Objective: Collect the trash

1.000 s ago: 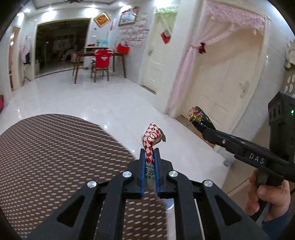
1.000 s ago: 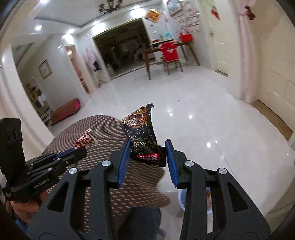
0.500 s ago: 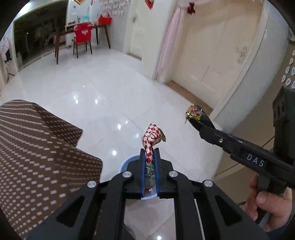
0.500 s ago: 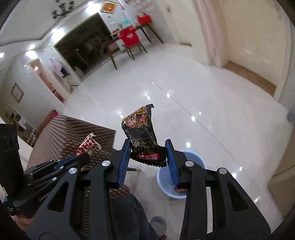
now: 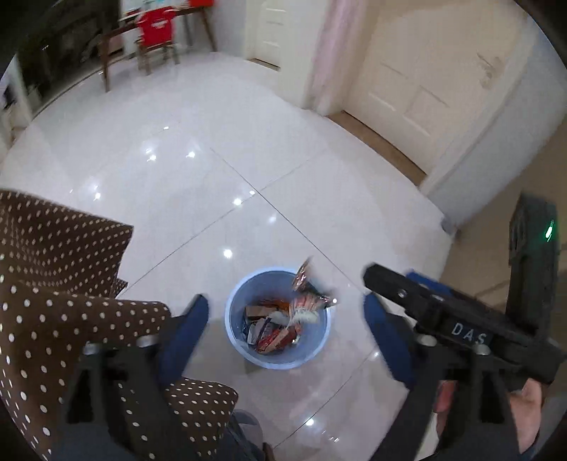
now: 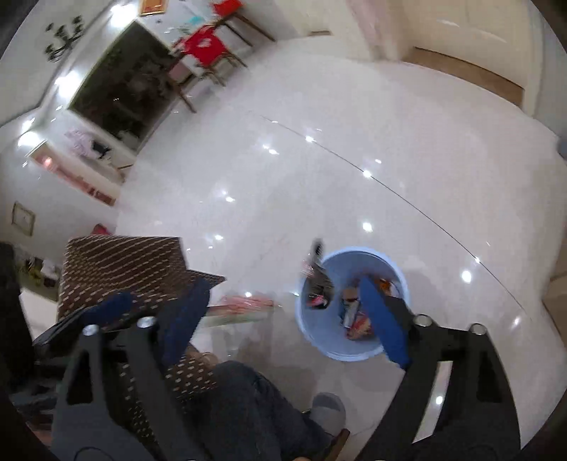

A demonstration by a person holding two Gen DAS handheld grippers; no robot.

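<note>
A light blue trash bin (image 5: 320, 349) stands on the white tiled floor below both grippers and holds several wrappers; it also shows in the right wrist view (image 6: 354, 353). My left gripper (image 5: 287, 326) is open wide and empty above it. My right gripper (image 6: 283, 312) is open wide and empty; it also shows at the right of the left wrist view (image 5: 397, 283). The red and white wrapper (image 5: 303, 314) is dropping into the bin. The black snack wrapper (image 6: 319, 275) is falling at the bin's rim.
A table with a brown dotted cloth (image 5: 53, 283) stands at the left, right beside the bin. The person's leg and slipper (image 6: 326, 407) are below the grippers. A dining table with a red chair (image 5: 156, 32) stands far back. Doors (image 5: 418, 81) line the right wall.
Both grippers tilted down over the blue bin and opened. The red and white wrapper and the black wrapper left the jaws and are falling into the bin.
</note>
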